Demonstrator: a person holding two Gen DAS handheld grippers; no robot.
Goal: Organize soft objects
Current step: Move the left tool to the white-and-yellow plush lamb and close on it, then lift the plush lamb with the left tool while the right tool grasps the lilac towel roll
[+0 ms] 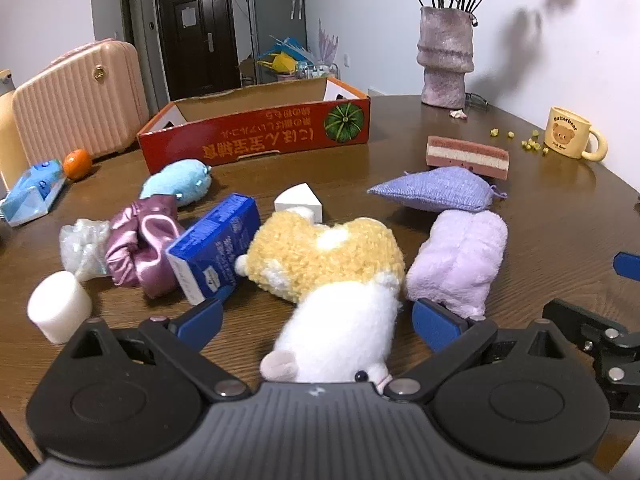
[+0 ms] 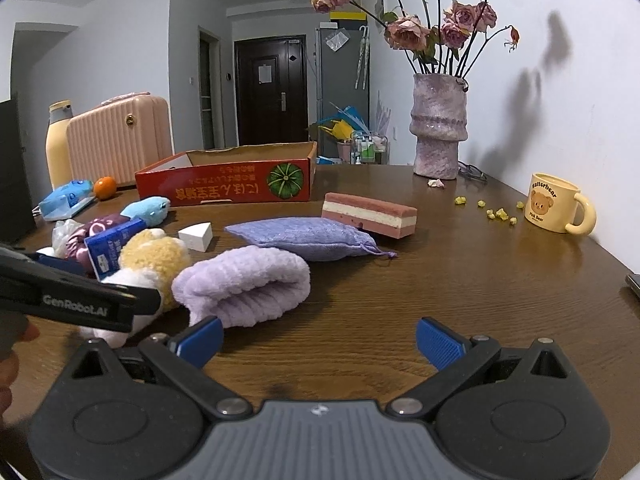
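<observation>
- Table [image 2: 460,288]: brown wood surface carrying a loose scatter of soft things in front of a red cardboard box [image 2: 224,184], which lies open-topped behind them, probably as the collecting place for the task.
- Left claw [image 1: 316,322]: spread wide, its blue pads flanking the white end of the plush toy [image 1: 332,280] without visibly pressing it; the straddling pose suggests a grasp being lined up on the toy's narrower part, not yet closed.
- Plush toy: yellow-and-white, lying on its side on the table, near edge of the pile, touching the blue carton [image 1: 216,244] on one side and just beside the lilac towel [image 1: 460,258] on the other.
- Right claw [image 2: 318,340]: spread, holding nothing, hovering low over bare wood with its left pad just beside the lilac towel's near edge; likely waiting its turn there, out of the left claw's way.
- Purple knitted pouch [image 2: 304,236]: flat behind the towel, its drawstring end near the pink layered sponge [image 2: 370,214].
- Satin scrunchie [image 1: 140,240], blue plush [image 1: 176,182], white foam cylinder [image 1: 58,306] and white wedge [image 1: 300,202]: unsorted, all outside the box.
- Vase [image 2: 438,128] and bear mug [image 2: 556,204]: hard items, well apart from the pile at the far side of the table; judged not part of the sorting.
</observation>
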